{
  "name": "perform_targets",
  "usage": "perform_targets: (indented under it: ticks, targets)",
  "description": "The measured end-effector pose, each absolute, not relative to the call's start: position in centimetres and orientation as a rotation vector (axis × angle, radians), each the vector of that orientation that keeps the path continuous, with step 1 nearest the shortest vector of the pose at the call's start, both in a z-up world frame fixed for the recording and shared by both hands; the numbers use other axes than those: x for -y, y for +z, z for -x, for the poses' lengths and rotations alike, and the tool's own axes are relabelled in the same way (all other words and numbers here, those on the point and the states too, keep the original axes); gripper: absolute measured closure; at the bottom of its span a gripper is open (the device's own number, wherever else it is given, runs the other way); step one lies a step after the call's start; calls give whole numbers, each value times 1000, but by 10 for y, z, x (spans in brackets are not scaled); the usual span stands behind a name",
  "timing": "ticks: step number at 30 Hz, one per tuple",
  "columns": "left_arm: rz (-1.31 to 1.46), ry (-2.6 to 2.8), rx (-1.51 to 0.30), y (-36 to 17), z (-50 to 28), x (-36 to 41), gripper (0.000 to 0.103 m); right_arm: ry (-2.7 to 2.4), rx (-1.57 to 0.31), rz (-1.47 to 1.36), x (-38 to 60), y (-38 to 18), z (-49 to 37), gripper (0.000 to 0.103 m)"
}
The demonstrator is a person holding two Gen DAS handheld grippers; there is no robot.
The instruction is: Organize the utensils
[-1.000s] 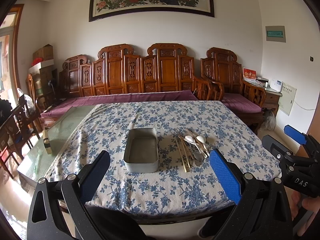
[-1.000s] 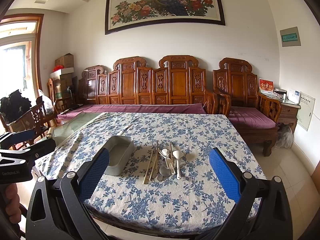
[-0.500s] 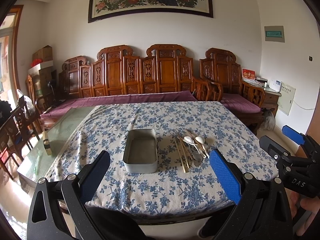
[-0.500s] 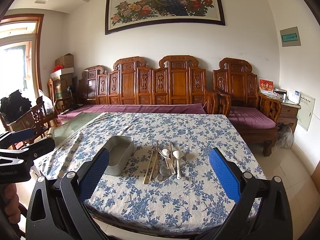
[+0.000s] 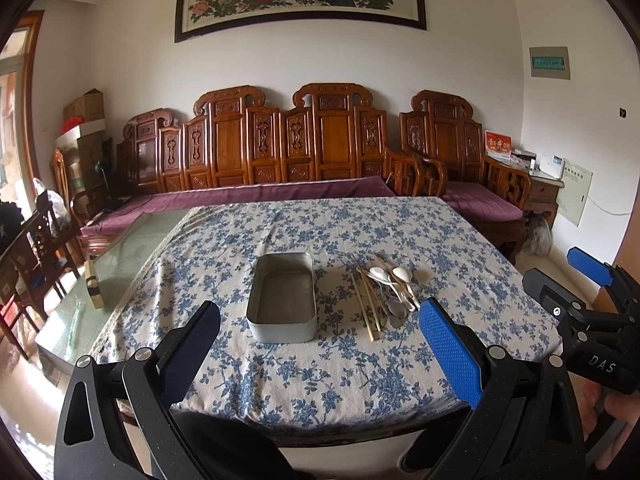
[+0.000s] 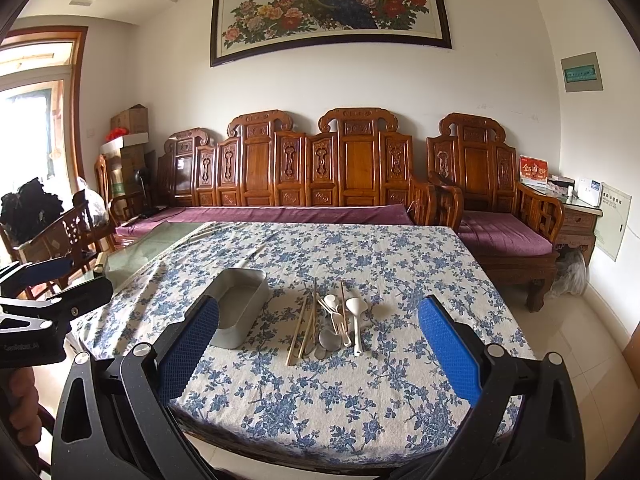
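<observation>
Nearest in the left wrist view, the left gripper (image 5: 318, 354) hangs off the near edge of the table (image 5: 320, 404), jaws spread wide and holding nothing; the right gripper (image 6: 318, 350) does the same in its own view, blue pads far apart, also over the near edge; each gripper shows at the side of the other's view, with part of a hand (image 6: 22, 404) on its grip.

The table wears a white cloth with blue flowers (image 6: 360, 396), which lies mostly flat with slight wrinkles; on the left the cloth stops short and bare glass top (image 5: 120, 248) shows, with a small block (image 5: 94, 286) on it.

On the cloth, toward the near middle, sits a metal tin (image 5: 282, 296), empty, its long axis running near to far; just to its right, not touching it, lies the heap of utensils; bamboo chopsticks (image 5: 366, 304) lie closest to the tin, long axis roughly near to far, near ends fanned a little outward; white spoons (image 6: 354, 320) lie with bowls at the far end and handles toward the camera; metal spoons (image 6: 330, 338) lie under them with bowls at the near end.

Beyond the table stands a carved wooden bench (image 6: 320, 168) with purple cushions, an armchair (image 6: 492, 196) to its right, cardboard boxes (image 6: 130, 120) at the left; on the white wall above hangs a framed peacock-and-peony picture (image 6: 332, 4).
</observation>
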State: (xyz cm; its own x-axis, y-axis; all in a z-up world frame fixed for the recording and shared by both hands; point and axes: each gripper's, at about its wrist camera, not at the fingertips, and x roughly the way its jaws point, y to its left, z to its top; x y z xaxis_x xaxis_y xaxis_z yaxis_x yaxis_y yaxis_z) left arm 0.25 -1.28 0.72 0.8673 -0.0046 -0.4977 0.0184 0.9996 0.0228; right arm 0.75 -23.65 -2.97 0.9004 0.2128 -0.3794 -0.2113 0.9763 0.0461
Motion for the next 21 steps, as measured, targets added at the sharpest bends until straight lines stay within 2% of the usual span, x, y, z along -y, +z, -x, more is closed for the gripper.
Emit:
perform_targets:
  ticks: [13, 21]
  targets:
    - [-54, -49, -630, -36, -47, 11, 7, 266, -457, 12, 244, -61, -53, 3]
    - [-61, -113, -715, -68, -93, 12, 7, 305, -550, 32, 246, -91, -110, 22]
